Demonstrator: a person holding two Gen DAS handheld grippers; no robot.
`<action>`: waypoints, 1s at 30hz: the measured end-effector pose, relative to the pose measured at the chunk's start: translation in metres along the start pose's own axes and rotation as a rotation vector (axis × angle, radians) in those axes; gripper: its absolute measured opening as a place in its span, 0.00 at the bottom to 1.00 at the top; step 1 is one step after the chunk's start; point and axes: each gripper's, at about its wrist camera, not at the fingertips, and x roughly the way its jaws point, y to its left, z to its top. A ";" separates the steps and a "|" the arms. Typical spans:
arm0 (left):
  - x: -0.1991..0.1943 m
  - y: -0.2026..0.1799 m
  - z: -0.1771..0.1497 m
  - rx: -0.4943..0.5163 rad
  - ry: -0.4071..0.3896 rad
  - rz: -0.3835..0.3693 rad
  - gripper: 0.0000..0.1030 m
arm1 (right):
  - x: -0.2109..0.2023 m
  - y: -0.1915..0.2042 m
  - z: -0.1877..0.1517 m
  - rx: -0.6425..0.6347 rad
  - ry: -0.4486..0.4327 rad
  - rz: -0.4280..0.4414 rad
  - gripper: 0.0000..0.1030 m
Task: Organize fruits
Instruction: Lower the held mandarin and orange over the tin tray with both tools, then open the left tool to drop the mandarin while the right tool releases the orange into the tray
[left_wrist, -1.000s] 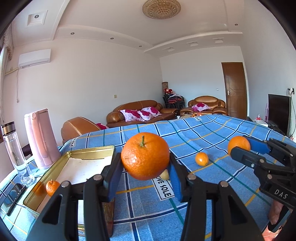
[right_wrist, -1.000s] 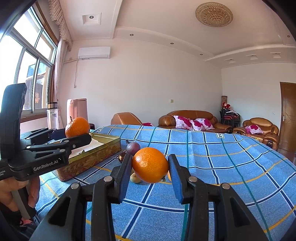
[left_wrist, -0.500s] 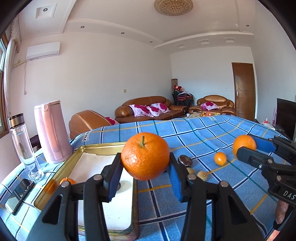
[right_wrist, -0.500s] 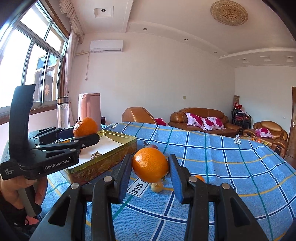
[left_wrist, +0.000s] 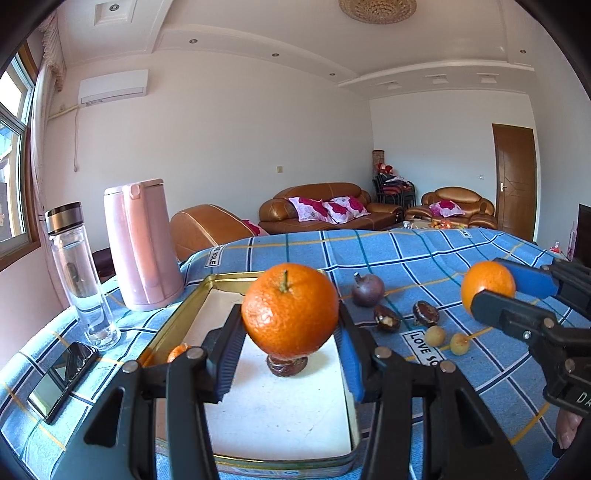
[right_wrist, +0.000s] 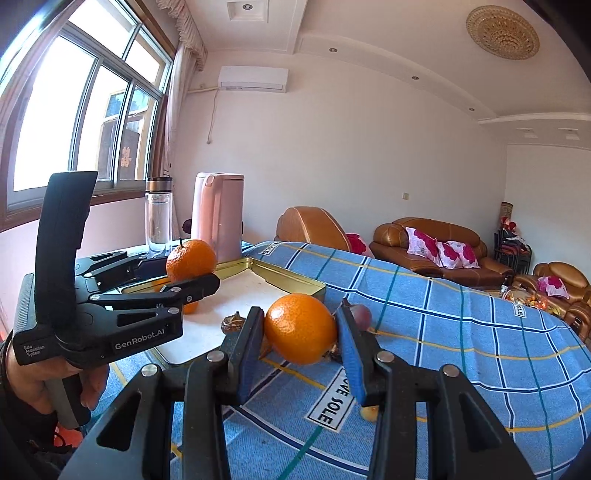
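My left gripper (left_wrist: 290, 350) is shut on a stemmed orange (left_wrist: 290, 309) and holds it above the gold tin tray (left_wrist: 184, 314). In the right wrist view the left gripper (right_wrist: 184, 273) shows over the tray (right_wrist: 295, 277). My right gripper (right_wrist: 301, 343) is shut on a second orange (right_wrist: 301, 328), just right of the tray; it also shows in the left wrist view (left_wrist: 487, 286). The tray holds a small orange (left_wrist: 179, 350) and a dark fruit (left_wrist: 287, 365).
On the blue checked cloth right of the tray lie a purple fruit (left_wrist: 367, 290), two dark halves (left_wrist: 386, 317), and two small yellow fruits (left_wrist: 435, 335). A pink kettle (left_wrist: 140, 243), a glass bottle (left_wrist: 79, 273) and a phone (left_wrist: 62, 380) stand left of the tray.
My left gripper has moved left with its orange and now sits over the tray. My right gripper has followed left with its orange toward the tray's right edge.
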 end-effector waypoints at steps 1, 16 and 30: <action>0.001 0.004 0.000 -0.002 0.004 0.005 0.48 | 0.005 0.003 0.002 0.001 0.004 0.013 0.41; 0.016 0.056 -0.004 -0.049 0.060 0.080 0.48 | 0.068 0.052 0.029 -0.047 0.059 0.146 0.41; 0.036 0.082 -0.019 -0.042 0.182 0.087 0.48 | 0.114 0.070 0.016 -0.031 0.196 0.215 0.41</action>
